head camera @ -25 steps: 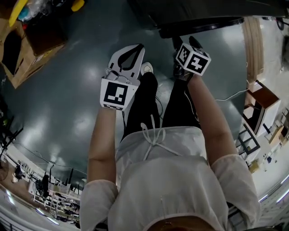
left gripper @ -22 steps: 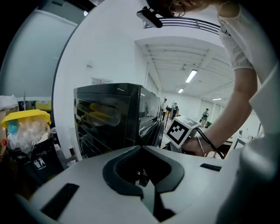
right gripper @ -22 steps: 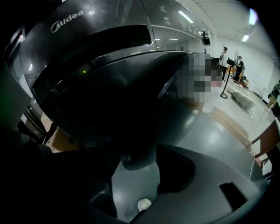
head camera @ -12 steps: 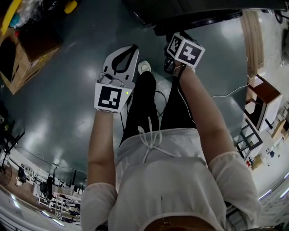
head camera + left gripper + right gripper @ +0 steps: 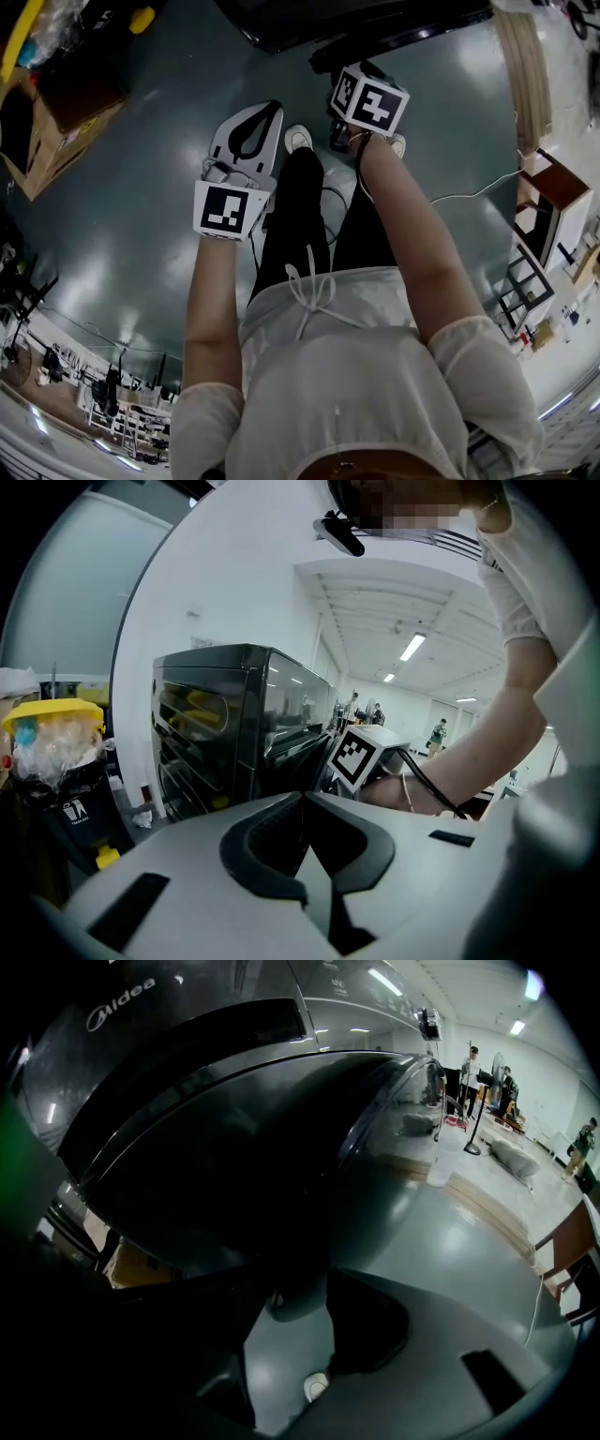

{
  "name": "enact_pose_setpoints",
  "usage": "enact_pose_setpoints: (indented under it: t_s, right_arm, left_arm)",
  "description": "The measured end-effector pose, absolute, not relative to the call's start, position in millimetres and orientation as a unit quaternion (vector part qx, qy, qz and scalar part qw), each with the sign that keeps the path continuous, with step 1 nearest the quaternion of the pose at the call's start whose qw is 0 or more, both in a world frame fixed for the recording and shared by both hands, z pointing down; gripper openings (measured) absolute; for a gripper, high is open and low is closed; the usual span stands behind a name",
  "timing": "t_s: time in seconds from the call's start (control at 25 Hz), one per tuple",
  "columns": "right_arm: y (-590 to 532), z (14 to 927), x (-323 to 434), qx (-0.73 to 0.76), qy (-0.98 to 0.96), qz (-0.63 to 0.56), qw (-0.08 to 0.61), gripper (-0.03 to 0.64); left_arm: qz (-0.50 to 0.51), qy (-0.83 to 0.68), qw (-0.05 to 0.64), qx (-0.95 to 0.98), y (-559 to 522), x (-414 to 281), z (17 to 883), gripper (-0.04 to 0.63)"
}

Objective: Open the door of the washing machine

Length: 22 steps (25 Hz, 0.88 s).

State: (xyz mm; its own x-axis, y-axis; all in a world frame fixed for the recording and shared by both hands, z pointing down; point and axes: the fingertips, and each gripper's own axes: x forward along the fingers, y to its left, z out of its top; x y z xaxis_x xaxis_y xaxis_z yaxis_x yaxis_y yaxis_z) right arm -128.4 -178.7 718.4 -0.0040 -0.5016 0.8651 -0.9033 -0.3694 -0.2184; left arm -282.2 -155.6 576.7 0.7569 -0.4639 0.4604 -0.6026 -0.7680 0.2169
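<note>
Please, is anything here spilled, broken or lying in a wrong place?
Nothing looks spilled or broken. The washing machine door seems intact. Only a thin white cable lies loose across the floor on the person's right side.

Glossy grey floor [image 5: 122,216] — bearing cardboard box [image 5: 56,122] and washing machine [image 5: 300,23].

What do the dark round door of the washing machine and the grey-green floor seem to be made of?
The dark round washing-machine door: probably glossy moulded plastic around a clear domed window, glass or clear plastic; the rim gleams and the bulge shows the room, through it or mirrored. The grey-green floor: smooth, shiny, likely a poured or painted coating; soft glare patches, no seams visible.
</note>
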Motion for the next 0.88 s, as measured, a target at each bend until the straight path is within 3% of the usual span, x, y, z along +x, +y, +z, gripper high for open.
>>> enact_pose_setpoints:
  t_s: [0.88]
  right_arm:
    - [-36, 728, -56, 0.638, -0.531, 0.503, 0.240, 0.133]
  left_arm:
    - [0.175, -0.235, 0.174, 0.940, -99, -176, 592, 0.021]
